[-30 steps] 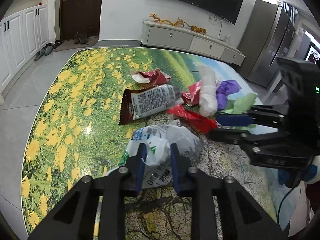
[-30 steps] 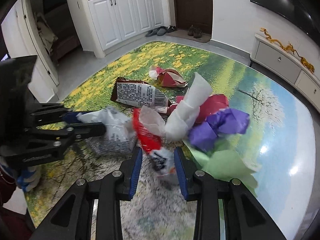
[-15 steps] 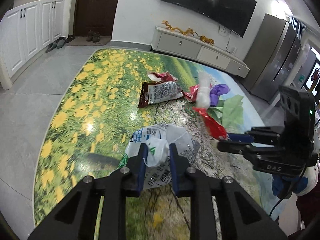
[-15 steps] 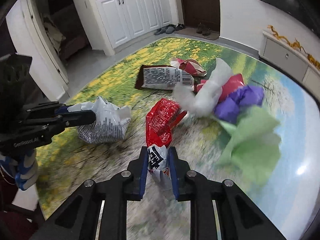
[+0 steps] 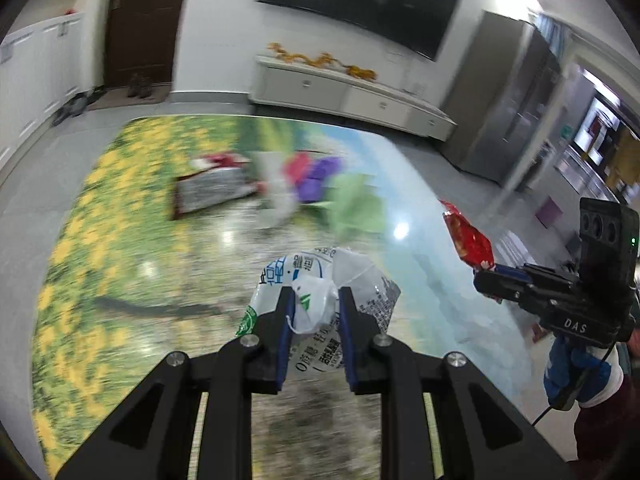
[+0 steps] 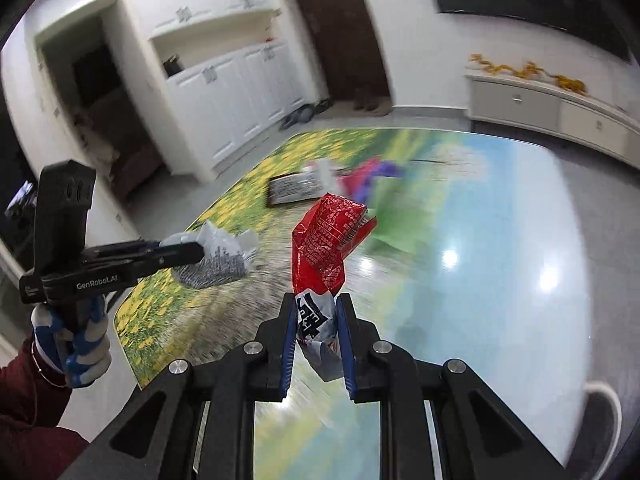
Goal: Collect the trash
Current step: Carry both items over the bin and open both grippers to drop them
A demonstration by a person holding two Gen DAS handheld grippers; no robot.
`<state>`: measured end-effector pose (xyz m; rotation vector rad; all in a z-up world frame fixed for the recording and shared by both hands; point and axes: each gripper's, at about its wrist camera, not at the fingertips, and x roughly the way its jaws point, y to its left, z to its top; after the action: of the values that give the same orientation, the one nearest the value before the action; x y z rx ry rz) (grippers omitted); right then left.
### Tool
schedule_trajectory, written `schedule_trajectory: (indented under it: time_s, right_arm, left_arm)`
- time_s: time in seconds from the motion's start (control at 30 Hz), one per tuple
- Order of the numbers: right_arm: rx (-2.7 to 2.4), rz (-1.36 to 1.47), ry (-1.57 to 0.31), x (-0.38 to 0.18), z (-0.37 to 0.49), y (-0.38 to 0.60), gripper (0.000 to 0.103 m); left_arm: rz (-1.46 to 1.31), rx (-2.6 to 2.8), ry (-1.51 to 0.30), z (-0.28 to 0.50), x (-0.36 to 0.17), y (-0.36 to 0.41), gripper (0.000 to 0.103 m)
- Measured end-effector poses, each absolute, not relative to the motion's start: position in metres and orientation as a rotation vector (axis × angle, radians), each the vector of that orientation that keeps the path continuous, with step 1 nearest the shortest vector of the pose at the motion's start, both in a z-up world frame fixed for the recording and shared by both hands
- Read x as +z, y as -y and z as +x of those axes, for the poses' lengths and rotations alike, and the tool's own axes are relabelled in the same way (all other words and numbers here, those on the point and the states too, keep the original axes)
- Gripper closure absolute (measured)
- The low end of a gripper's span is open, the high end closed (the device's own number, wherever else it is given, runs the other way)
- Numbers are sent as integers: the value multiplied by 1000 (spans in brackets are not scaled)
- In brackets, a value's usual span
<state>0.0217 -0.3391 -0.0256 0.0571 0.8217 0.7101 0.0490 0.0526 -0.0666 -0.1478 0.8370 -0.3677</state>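
My left gripper (image 5: 314,312) is shut on a crumpled white plastic bag (image 5: 320,280) with green and blue print, held above the table. In the right wrist view the same left gripper (image 6: 188,250) shows at the left with the bag (image 6: 218,258). My right gripper (image 6: 316,316) is shut on a red snack wrapper (image 6: 326,248) that stands up from its pads. From the left wrist view the right gripper (image 5: 494,272) is at the right with the red wrapper (image 5: 466,236). More trash lies farther back on the table: a brown wrapper (image 5: 212,192), white, purple (image 5: 320,178) and green (image 5: 354,204) papers.
The table (image 5: 100,240) has a glossy landscape print with yellow flowers. Behind it are a white TV cabinet (image 5: 340,92), a wall TV, a dark door and white cupboards (image 6: 240,92). A gloved hand (image 6: 76,344) in a dark red sleeve holds the left gripper.
Both grippers have lifted and pulled back from the trash pile. The right one shut on the red wrapper and carried it up and away. The left kept its white bag.
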Motion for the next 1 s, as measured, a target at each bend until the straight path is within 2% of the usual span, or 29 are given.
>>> schedule_trajectory:
  time_s: [0.37, 0.63, 0.87, 0.93, 1.0]
  right_arm:
    - [330, 200, -800, -40, -12, 514, 84]
    - [105, 323, -849, -84, -8, 618, 84]
    - [13, 412, -907, -126, -1, 668, 84]
    - [-8, 435, -919, -136, 0, 675, 80]
    - [-28, 450, -932, -145, 2, 681, 77]
  left_arm:
    - [34, -626, -912, 77, -66, 123, 83]
    - [122, -782, -996, 104, -80, 256, 82]
    - [171, -856, -1049, 121, -105, 344, 82]
    - [163, -874, -1074, 128, -114, 361, 78]
    - [143, -893, -1102, 133, -123, 373, 63]
